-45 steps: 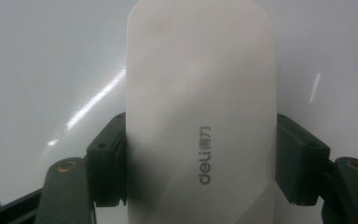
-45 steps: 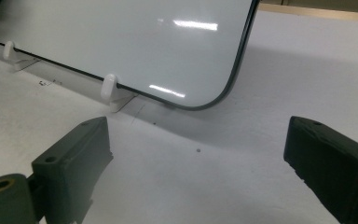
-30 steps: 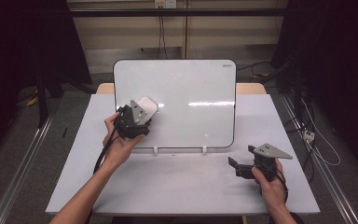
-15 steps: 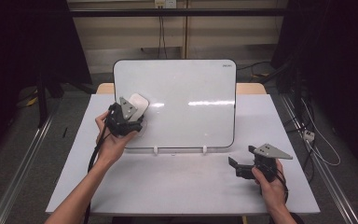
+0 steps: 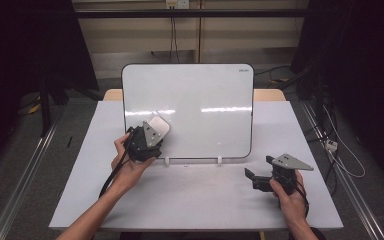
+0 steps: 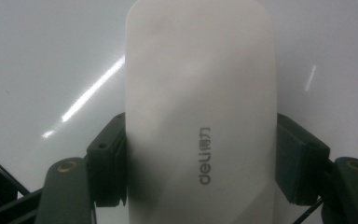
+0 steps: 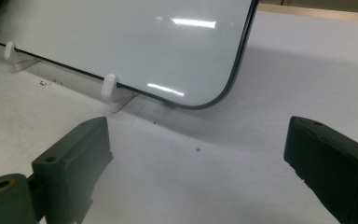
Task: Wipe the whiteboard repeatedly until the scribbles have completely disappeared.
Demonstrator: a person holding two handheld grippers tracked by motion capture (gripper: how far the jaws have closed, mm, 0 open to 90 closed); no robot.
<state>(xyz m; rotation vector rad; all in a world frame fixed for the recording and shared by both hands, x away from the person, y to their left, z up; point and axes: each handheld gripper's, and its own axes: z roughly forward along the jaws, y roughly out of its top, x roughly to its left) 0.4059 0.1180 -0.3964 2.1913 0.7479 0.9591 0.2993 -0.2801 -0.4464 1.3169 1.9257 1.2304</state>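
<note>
Wiping well likely means keeping the white plastic eraser [image 6: 200, 116], pinched in the left gripper [image 5: 147, 140], flat against the black-rimmed whiteboard [image 5: 205, 95] while the right gripper [image 5: 260, 181], fingers spread, rests near the surface's near-right corner.

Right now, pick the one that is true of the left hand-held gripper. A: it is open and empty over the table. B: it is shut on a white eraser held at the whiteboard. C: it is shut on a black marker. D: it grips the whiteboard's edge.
B: in the left gripper view the jaws clamp both sides of the white eraser, and the high view shows the left hand-held gripper holding it at the whiteboard.
</note>
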